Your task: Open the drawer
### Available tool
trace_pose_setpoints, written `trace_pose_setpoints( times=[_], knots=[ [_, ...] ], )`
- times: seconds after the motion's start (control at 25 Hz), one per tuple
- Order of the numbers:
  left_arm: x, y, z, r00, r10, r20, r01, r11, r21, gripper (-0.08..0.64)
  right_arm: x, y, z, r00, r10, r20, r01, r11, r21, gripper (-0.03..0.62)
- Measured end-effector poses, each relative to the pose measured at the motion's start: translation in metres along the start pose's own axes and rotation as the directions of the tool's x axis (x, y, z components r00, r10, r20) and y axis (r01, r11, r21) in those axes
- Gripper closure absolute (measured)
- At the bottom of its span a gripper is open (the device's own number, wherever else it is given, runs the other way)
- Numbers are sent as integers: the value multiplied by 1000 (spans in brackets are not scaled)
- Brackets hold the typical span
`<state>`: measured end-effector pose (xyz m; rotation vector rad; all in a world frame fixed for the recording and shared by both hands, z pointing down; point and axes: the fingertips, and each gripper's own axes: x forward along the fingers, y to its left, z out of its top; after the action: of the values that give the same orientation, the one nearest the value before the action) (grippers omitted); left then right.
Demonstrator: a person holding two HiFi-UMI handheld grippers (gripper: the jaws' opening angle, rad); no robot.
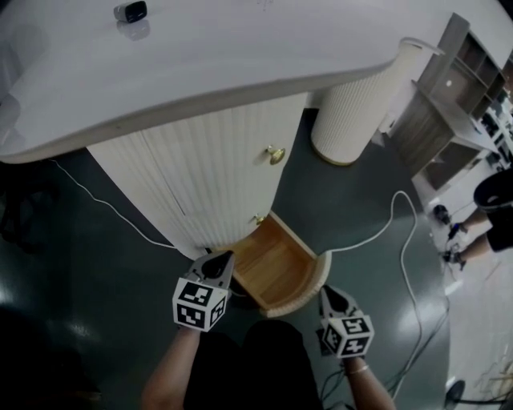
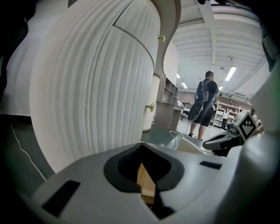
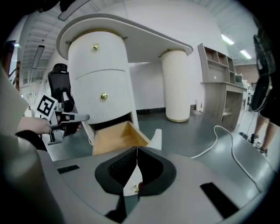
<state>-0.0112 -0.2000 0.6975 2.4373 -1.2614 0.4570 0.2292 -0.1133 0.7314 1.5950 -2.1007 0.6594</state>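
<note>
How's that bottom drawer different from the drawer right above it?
The bottom drawer is pulled out, while the middle drawer sits shut, flush with the cabinet. The bottom drawer shows bare pale wood inside; the middle drawer shows only a white ribbed front and a brass knob. Both have curved fronts.

The big white desk top [image 1: 240, 48] has one small dark gadget [image 1: 131, 11] lying on it, near the far edge. Under it is the dark, shiny floor [image 1: 353, 200]. On the floor stand a white cabinet [image 1: 200, 168] and a round white leg [image 1: 353, 112]. A white cable [image 1: 392, 210] lies on the floor too.
</note>
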Motion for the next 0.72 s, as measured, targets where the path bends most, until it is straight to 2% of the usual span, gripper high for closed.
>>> trace_pose_setpoints(
  times=[0.2, 0.36, 0.72],
  knots=[
    [-5, 0, 12, 1000, 8, 20, -8, 1000, -11, 558, -3, 36, 65, 986, 80, 147, -79, 997, -14, 584],
    [-13, -2, 27, 998, 23, 51, -23, 1000, -4, 558, -3, 72, 115, 951, 162, 262, -156, 987, -44, 584],
    [-38, 3, 58, 988, 79, 132, -81, 997, 10, 558, -15, 112, 170, 882, 238, 406, -216, 971, -101, 588]
  ],
)
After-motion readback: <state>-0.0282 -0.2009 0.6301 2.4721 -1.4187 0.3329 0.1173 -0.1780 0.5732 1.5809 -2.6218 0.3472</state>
